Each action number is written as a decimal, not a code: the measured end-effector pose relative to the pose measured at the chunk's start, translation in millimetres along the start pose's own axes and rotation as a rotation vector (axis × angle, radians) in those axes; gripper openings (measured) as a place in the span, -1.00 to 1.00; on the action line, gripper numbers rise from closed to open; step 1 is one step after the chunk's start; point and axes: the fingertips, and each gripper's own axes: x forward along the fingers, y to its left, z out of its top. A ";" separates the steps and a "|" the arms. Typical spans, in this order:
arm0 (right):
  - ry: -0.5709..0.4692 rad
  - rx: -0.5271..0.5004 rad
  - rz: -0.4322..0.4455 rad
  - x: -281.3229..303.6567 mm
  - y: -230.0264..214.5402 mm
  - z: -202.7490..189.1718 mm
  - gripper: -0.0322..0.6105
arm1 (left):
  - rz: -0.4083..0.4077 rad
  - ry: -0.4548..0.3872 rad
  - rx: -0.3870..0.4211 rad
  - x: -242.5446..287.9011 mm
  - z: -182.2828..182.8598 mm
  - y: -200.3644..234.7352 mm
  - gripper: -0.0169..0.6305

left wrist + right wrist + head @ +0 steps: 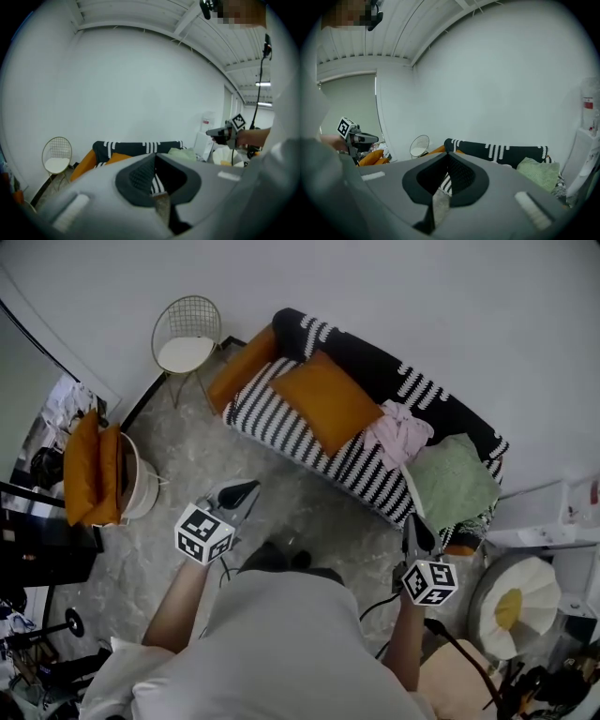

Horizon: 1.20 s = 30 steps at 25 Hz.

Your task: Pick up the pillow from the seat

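A black-and-white striped sofa (281, 432) stands against the wall. On its seat lie an orange pillow (326, 399), a pink cloth (398, 432) and a green pillow (452, 482). My left gripper (246, 489) is shut and empty, held over the floor in front of the sofa's left half. My right gripper (411, 521) is shut and empty too, close to the sofa's front edge below the green pillow. The left gripper view has the closed jaws in front of the sofa (136, 149). In the right gripper view the green pillow (536, 171) lies right of the closed jaws.
A gold wire chair (187, 332) stands left of the sofa. At the left, a white basket (141, 479) stands beside orange cushions (89, 470). A round white-and-yellow cushion (511, 606) and white shelving (553, 526) are at the right. The floor is grey marble-patterned.
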 end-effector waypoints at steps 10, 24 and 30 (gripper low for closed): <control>0.046 -0.051 0.007 47.2 15.9 10.3 -0.89 | -0.010 -0.002 -0.009 21.3 7.9 50.6 -0.95; 0.059 -0.037 -0.069 159.3 30.2 47.6 -0.89 | -0.097 0.021 -0.017 85.8 32.0 166.0 -0.95; 0.080 -0.024 -0.093 209.2 43.8 59.3 -0.89 | -0.138 0.046 -0.031 107.3 38.4 215.4 -0.95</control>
